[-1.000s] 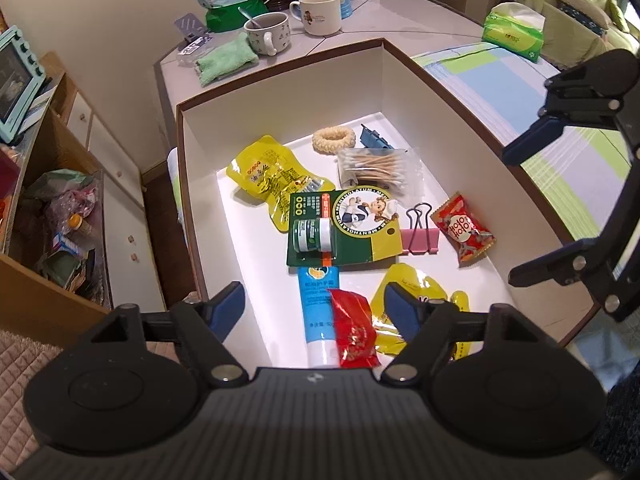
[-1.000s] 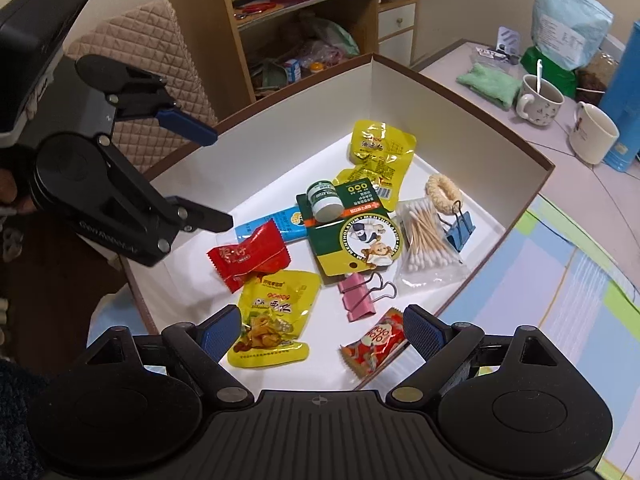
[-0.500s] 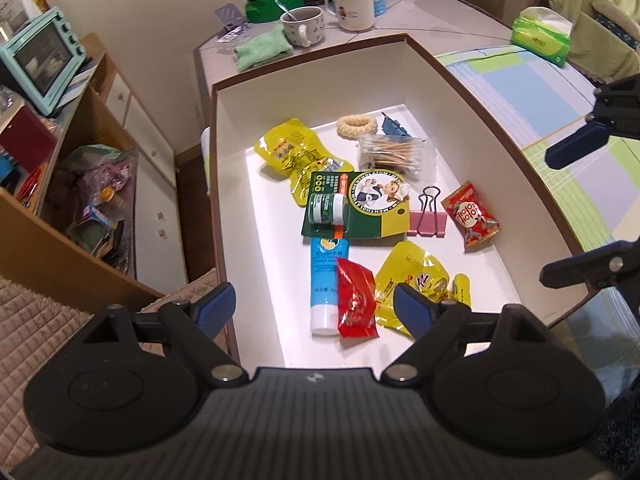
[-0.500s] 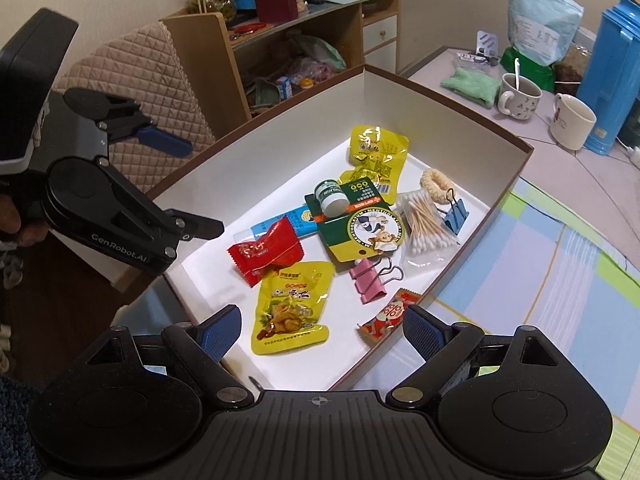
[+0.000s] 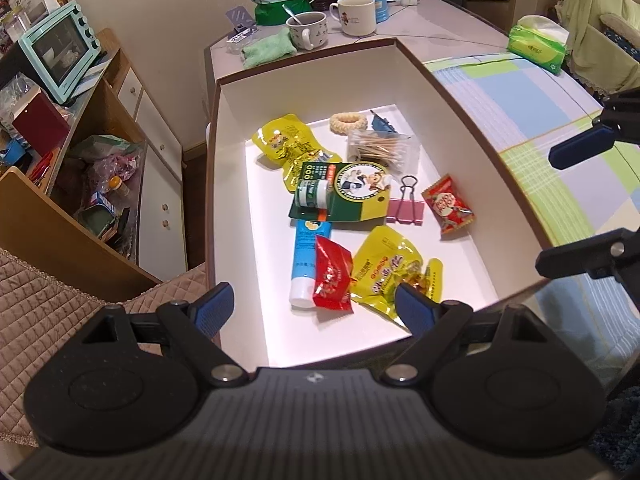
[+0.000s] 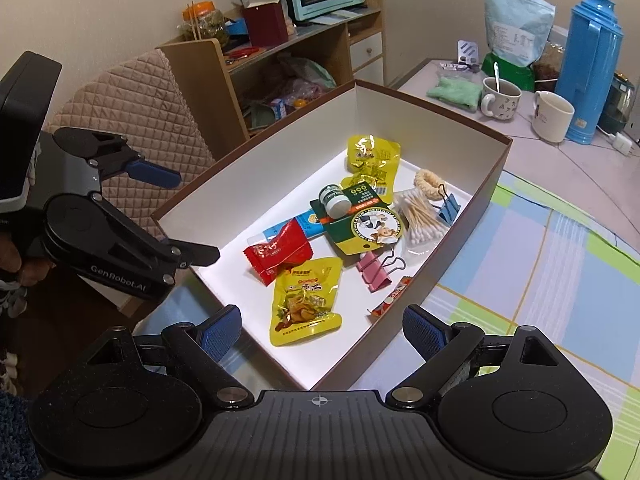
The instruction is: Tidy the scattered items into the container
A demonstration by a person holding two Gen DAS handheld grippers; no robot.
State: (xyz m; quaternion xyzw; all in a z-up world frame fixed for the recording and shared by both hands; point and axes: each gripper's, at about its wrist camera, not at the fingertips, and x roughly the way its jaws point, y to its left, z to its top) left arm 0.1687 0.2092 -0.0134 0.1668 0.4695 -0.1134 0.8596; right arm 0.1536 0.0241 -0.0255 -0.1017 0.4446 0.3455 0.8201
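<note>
A brown box with white walls (image 5: 228, 200) holds all the small items: yellow snack pouches (image 5: 386, 276), a red candy pack (image 5: 332, 278), a blue tube (image 5: 306, 252), a green card with a small jar (image 5: 344, 196), a pink binder clip (image 5: 404, 210), another red candy (image 5: 448, 208), a bag of cotton swabs (image 5: 380, 148) and a hair ring (image 5: 348, 122). My left gripper (image 5: 316, 306) hangs open and empty above the box's near end. My right gripper (image 6: 322, 326) is open and empty too, over the box's (image 6: 400, 120) near corner. Each gripper shows in the other's view, beside the box.
Two mugs (image 5: 354, 14), a blue thermos (image 6: 588, 68), a green cloth (image 5: 268, 46) and a food bag stand on the table beyond the box. A tissue pack (image 5: 538, 42) lies on the striped cloth (image 6: 540, 264). A shelf with a mint oven (image 5: 60, 62) and a quilted chair (image 6: 132, 108) flank the box.
Both grippers have drawn back and up from the box, so more of the room shows. Both stay open. The items in the box have not moved.
</note>
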